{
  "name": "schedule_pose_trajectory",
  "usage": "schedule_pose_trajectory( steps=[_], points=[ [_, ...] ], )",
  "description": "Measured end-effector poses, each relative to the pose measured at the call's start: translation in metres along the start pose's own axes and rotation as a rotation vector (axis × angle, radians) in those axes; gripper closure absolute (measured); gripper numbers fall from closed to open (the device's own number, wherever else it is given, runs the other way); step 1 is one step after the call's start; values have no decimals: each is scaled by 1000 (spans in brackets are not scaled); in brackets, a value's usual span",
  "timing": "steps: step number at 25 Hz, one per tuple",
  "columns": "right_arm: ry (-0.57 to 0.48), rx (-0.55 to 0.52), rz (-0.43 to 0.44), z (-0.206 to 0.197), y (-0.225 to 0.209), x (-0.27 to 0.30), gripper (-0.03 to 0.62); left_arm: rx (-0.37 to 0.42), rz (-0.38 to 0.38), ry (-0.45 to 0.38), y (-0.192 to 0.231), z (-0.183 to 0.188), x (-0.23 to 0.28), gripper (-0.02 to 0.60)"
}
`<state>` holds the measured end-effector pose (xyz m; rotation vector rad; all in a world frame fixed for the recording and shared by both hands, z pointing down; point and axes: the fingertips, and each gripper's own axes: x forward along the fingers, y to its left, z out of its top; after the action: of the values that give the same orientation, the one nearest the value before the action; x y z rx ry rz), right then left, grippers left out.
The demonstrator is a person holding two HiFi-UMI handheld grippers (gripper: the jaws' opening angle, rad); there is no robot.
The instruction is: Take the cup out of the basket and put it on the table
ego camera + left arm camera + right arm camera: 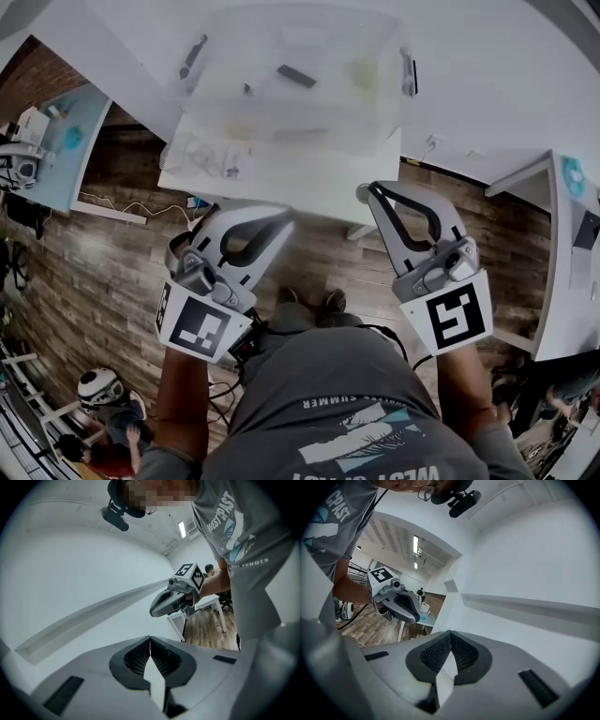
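Both grippers closed and empty, lower in the frame than the basket.

At lower left of the head view, my left gripper has its jaws pressed together on nothing, with the tips aimed up-frame at the white table. The translucent basket sits on that table at top centre. A pale greenish shape in its right part might be the cup, but I cannot tell. Right of centre, my right gripper is likewise closed tight and empty.

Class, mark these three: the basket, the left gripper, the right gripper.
basket (375,117): head view, its clear front wall.
left gripper (150,639): left gripper view, where its shut tips meet.
right gripper (450,633): right gripper view, where its shut tips meet.
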<state>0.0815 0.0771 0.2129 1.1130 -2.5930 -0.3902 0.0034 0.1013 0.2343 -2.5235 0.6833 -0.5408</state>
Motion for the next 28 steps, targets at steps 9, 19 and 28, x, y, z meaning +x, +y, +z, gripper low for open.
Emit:
schedule_pose_trajectory(
  steps=[9, 19, 28],
  points=[
    [21, 14, -76, 3, -11, 29, 582, 24, -46, -69, 35, -10, 6, 571],
    [57, 11, -172, 9, -20, 72, 582, 40, -92, -139, 80, -35, 3, 571],
    [71, -17, -208, 14, -40, 88, 582, 55, -135, -159, 95, -42, 16, 571]
  ],
)
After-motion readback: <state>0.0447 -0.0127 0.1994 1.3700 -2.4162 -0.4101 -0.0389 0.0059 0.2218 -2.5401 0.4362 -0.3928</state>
